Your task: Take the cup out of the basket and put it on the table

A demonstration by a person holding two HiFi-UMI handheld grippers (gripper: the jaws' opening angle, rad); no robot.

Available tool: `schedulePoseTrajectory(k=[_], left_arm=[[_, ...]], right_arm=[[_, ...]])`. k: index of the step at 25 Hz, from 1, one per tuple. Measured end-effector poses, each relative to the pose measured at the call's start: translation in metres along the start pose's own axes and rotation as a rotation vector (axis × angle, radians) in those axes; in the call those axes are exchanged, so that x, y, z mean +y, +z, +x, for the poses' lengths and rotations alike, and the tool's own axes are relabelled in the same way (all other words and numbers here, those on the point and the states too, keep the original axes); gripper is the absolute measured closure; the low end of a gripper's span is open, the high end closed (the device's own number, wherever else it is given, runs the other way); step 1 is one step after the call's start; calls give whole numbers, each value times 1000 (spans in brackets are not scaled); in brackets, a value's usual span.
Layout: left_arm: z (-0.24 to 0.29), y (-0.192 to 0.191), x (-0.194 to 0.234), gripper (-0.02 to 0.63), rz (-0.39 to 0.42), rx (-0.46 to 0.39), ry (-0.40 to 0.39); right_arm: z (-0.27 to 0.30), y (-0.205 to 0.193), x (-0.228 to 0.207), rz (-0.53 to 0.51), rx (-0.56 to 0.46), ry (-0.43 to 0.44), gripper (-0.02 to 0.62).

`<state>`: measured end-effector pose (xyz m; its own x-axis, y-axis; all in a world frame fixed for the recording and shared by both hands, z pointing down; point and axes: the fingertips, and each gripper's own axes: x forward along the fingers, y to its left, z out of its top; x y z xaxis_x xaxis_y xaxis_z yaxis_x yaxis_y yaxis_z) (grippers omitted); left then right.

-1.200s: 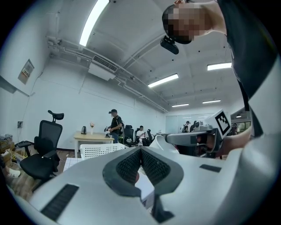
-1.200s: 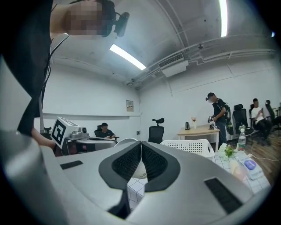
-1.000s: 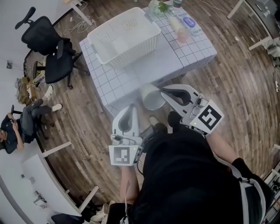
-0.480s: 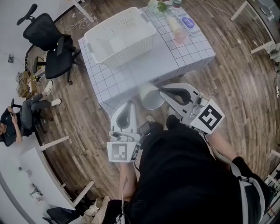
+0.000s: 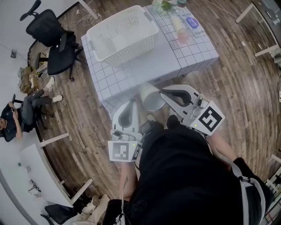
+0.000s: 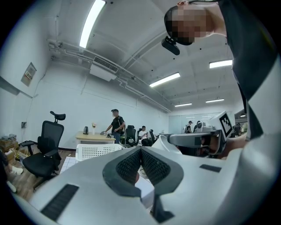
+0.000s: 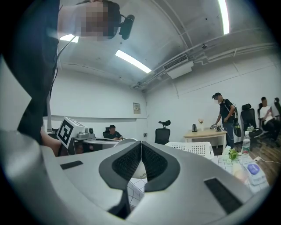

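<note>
A white cup (image 5: 151,96) hangs tilted over the near edge of the checked table (image 5: 123,83), its wall pinched in my right gripper (image 5: 163,92), which is shut on it. In the right gripper view the cup (image 7: 138,170) shows just behind the closed pads. The white basket (image 5: 123,31) stands at the table's far left part and looks empty. My left gripper (image 5: 131,107) is shut on nothing, below and left of the cup, off the table's near corner. From the left gripper view the cup (image 6: 163,143) and the basket (image 6: 95,150) lie ahead.
A pink cup (image 5: 183,35), a bottle (image 5: 176,22) and a small plant (image 5: 160,6) sit on the table's far right part. A black office chair (image 5: 52,44) stands left of the table. A person (image 5: 17,118) sits low at the far left. White desk legs (image 5: 55,145) are nearby.
Almost nothing differs: the cup stays pinched in my right gripper by the table's near edge. Both grippers have edged slightly toward the table and the head view has shifted a little.
</note>
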<state>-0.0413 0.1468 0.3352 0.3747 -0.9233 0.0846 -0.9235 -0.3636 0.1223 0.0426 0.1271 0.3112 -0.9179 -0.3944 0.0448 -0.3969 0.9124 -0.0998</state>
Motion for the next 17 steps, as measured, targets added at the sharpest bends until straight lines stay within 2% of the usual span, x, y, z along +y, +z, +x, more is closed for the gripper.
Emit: schedulePoseTrajectory(k=[17], left_arm=[[-13,-6,2,597,-22,-6,15]], right_arm=[[-2,-2,9,2,7,-3,574]])
